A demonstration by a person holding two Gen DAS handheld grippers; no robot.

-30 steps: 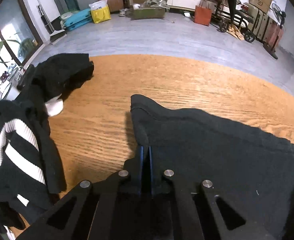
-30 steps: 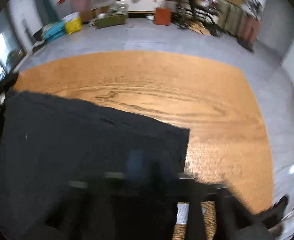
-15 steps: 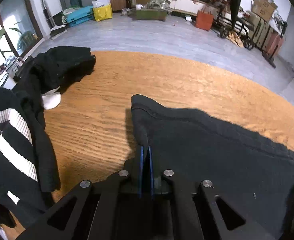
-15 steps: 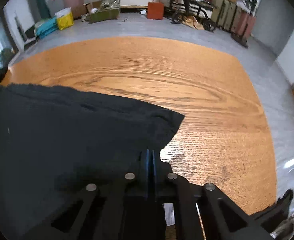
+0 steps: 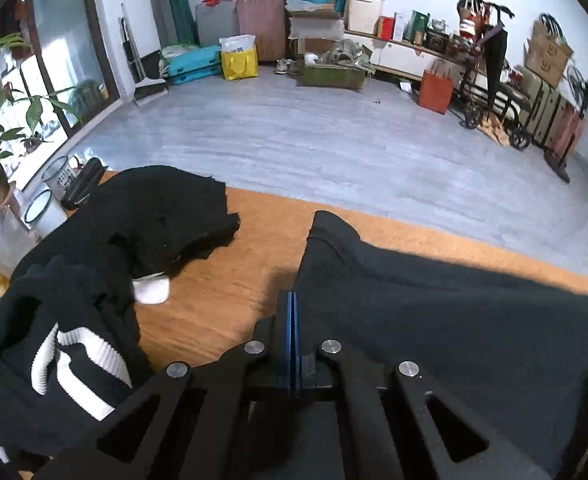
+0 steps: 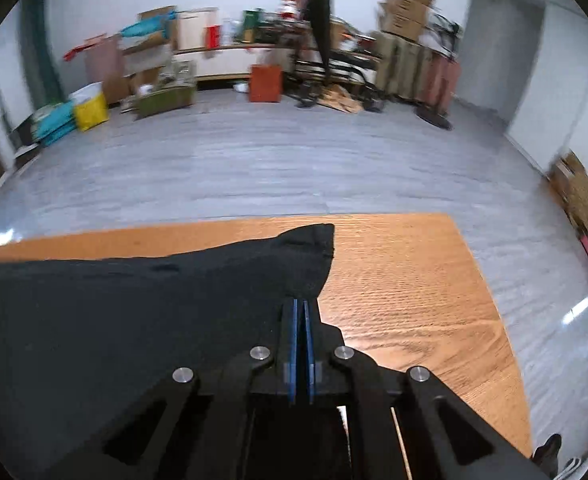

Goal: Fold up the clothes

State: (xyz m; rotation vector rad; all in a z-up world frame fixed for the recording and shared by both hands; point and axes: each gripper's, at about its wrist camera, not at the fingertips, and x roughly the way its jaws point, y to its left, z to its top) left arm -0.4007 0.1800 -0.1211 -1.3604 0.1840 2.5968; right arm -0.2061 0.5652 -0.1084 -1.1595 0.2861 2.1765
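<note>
Your left gripper (image 5: pixel 292 300) is pinched shut on one corner of the black garment (image 5: pixel 453 320); your right gripper (image 6: pixel 299 308) nips the other corner, thin bite each. Cloth spans between them, lifted at the corners, over the wooden table (image 6: pixel 405 280). A jerk could pull a corner free. At 10 o'clock, the striped pile (image 5: pixel 74 352) lies near: swing wide and you snag it.

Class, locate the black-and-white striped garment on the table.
In the left wrist view, the striped garment lies at lower left on the wooden table, beside the black heap, left of the hand-held gripper.
</note>
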